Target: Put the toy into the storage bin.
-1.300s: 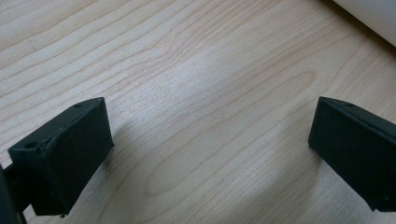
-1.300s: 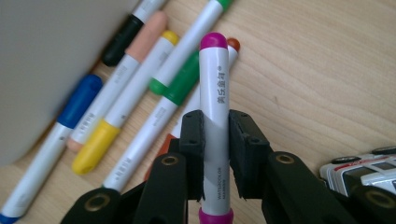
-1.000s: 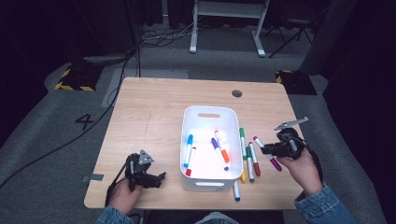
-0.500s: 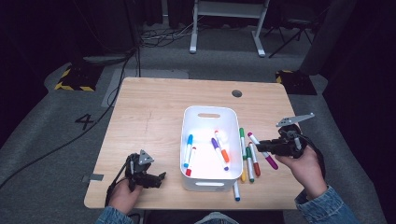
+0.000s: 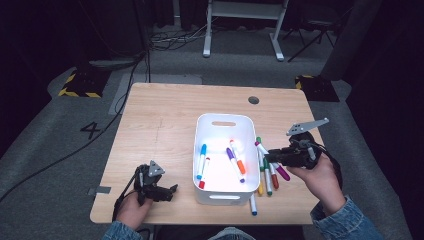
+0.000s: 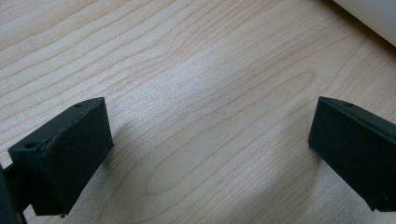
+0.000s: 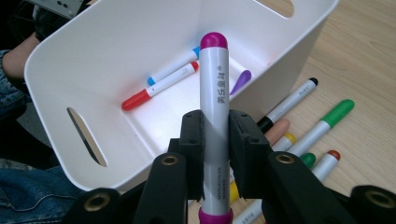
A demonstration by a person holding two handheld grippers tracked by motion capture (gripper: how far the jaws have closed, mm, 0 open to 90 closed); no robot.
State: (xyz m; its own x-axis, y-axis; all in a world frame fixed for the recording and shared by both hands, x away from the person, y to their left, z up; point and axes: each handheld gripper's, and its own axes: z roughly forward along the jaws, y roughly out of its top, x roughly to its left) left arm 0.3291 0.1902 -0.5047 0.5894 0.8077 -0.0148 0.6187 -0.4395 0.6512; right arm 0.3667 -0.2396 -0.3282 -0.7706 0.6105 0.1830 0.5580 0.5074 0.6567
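The job here looks like putting markers into the white bin (image 5: 223,122) that sits in the middle of the worktop (image 5: 165,115). It is partly done. Four markers already lie inside the bin: a blue one (image 5: 201,161), a red one (image 5: 203,172), a purple one (image 5: 234,165) and an orange one (image 5: 237,157).

The right tool (image 5: 270,156) is closed tight on a magenta marker (image 7: 213,116). In the right gripper view the two black pads squeeze its white body, and its round cap points toward the bin. In the high view that marker is up off the worktop, at about 3 o'clock from the bin, just beside the bin's right wall. I think dropping it in comes next.

More markers still wait on the worktop, in a bunch at 4 o'clock from the bin (green, yellow, red, pink and one with a black cap, as far as I can tell). One more marker (image 5: 253,204) lies near the bin's front right corner. So a good part of the job is left.

The left tool (image 5: 167,190) rests at 8 o'clock from the bin, and its jaws stand wide with nothing between them.

Some things are hard to see. The waiting markers overlap, so I cannot count them for sure. The right tool covers part of the bunch. The print on the held marker is too small to read.
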